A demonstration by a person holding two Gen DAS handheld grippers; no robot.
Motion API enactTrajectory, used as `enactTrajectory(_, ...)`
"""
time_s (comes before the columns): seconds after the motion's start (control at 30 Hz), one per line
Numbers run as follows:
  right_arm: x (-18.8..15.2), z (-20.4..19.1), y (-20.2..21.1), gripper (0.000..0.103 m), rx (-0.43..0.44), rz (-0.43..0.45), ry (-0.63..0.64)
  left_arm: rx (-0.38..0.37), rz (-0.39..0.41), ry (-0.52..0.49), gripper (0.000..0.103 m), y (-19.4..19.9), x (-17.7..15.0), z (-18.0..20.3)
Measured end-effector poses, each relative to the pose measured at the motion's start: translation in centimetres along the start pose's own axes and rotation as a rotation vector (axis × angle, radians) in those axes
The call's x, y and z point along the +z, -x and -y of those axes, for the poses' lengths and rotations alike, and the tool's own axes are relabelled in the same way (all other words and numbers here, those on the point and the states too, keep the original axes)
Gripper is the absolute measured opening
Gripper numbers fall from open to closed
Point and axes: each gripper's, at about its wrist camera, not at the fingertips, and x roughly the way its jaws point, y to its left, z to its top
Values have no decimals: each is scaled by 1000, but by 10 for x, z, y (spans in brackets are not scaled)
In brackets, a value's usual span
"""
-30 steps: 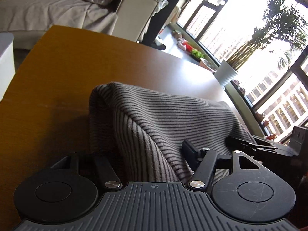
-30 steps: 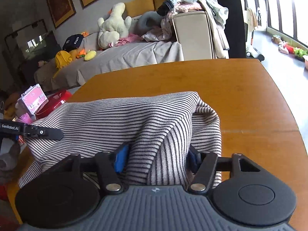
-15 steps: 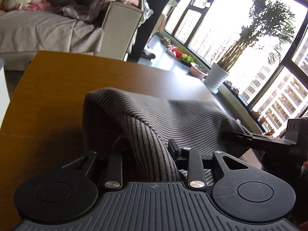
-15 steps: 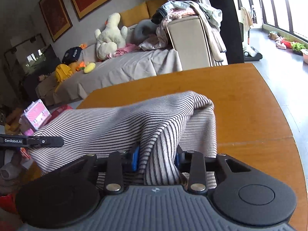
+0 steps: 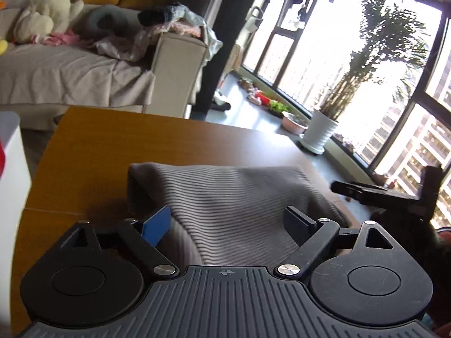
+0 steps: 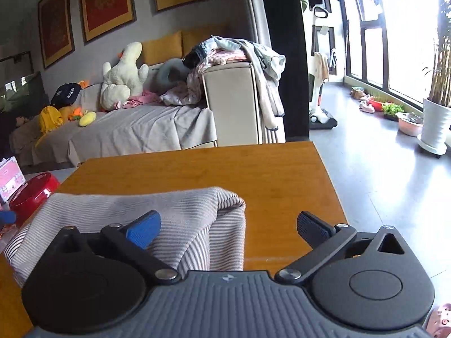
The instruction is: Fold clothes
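A grey-and-white striped garment (image 5: 234, 200) lies folded on the wooden table (image 5: 118, 152); it also shows in the right wrist view (image 6: 135, 211). My left gripper (image 5: 228, 222) is open, its fingers on either side of the cloth's near edge without gripping it. My right gripper (image 6: 225, 228) is open, its blue-padded finger (image 6: 143, 229) over the cloth and the other over bare table (image 6: 282, 183). The right gripper's body shows at the right of the left wrist view (image 5: 394, 194).
A sofa (image 6: 135, 129) with soft toys and piled clothes stands beyond the table. A potted plant (image 5: 318, 135) stands by the windows. A red container (image 6: 33, 194) sits left of the table. A white object (image 5: 11, 152) is at the left edge.
Both grippers were shut on the striped garment and holding it up; both have opened and let go. The cloth has dropped and lies flatter on the table.
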Motion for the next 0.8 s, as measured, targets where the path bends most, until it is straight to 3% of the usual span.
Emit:
enactTrajectory(0.1, 3, -6, -30, 103, -21, -86, 80, -117, -101, 56, 94, -23, -14, 6)
enactTrajectory(0.17, -7, -12, -46, 103, -63, -140, 156, -109, -175, 96, 94, -47, -25, 1)
enactTrajectory(0.23, -19, -15, -45, 103, -84, -128, 184, -98, -159, 82, 94, -55, -28, -4)
enactTrajectory(0.37, -33, -11, -25, 103, -80, -145, 108, -57, -131, 92, 94, -69, -17, -16)
enactTrajectory(0.5, -53, -20, 1, 103, -24, -163, 81, 4, -78, 22, 95, -90, -1, -25)
enactTrajectory(0.6, -57, -33, 17, 103, 26, -172, 134, 25, -60, -42, 96, -109, 12, -27)
enactTrajectory(0.7, -47, -46, 33, 103, 27, -117, 217, 43, -76, -74, 97, -119, 24, -22)
enactTrajectory(0.8, -30, -44, 41, 103, 13, -31, 217, 43, -80, -40, 97, -104, 27, -17)
